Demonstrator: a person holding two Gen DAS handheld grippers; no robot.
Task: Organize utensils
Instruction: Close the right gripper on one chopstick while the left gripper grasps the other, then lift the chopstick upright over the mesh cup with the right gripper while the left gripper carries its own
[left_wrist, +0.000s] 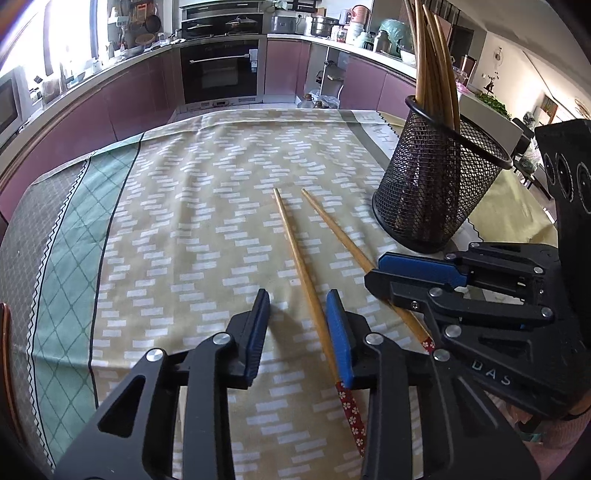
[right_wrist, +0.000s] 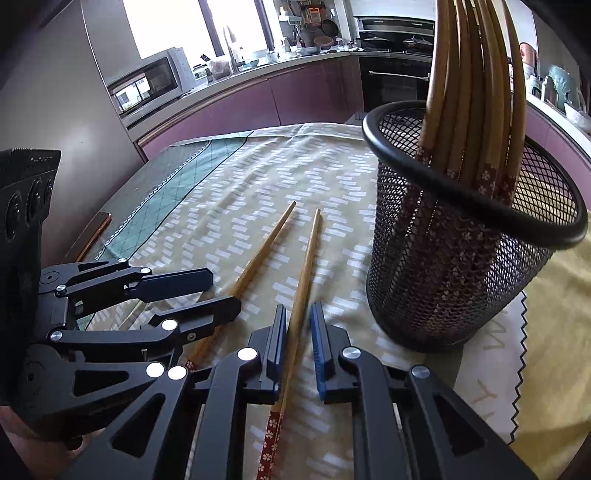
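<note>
Currently two loose chopsticks are seen lying on the cloth-covered surface (left_wrist: 192, 229), side by side but slightly splayed, their tapered tips pointing away from both cameras and their red flowered ends nearest the grippers. The mesh holder (left_wrist: 436, 184), already filled with upright chopsticks, stands just beyond and to the right of them.

The left gripper (left_wrist: 297, 314) is held with its jaws wide. The left chopstick (left_wrist: 301, 266) runs lengthwise through the gap, close against the right-hand finger; whether it is touched cannot be told. The right gripper (right_wrist: 297, 328) is held with its jaws narrower but not closed, and the right chopstick (right_wrist: 304, 266) passes between them along the line of the fingers, with no contact evident on either side.

Each long axis is thus aligned nearly with the fingers that straddle it, so a closing of the jaws would probably bear across the shaft's width, near the decorated end. The right gripper is judged the nearer to the holder, and its chopstick the likelier to be lifted first. Neither piece is raised yet. A slip or a roll against the cloth could be expected if the thin shaft is pinched off-centre.
</note>
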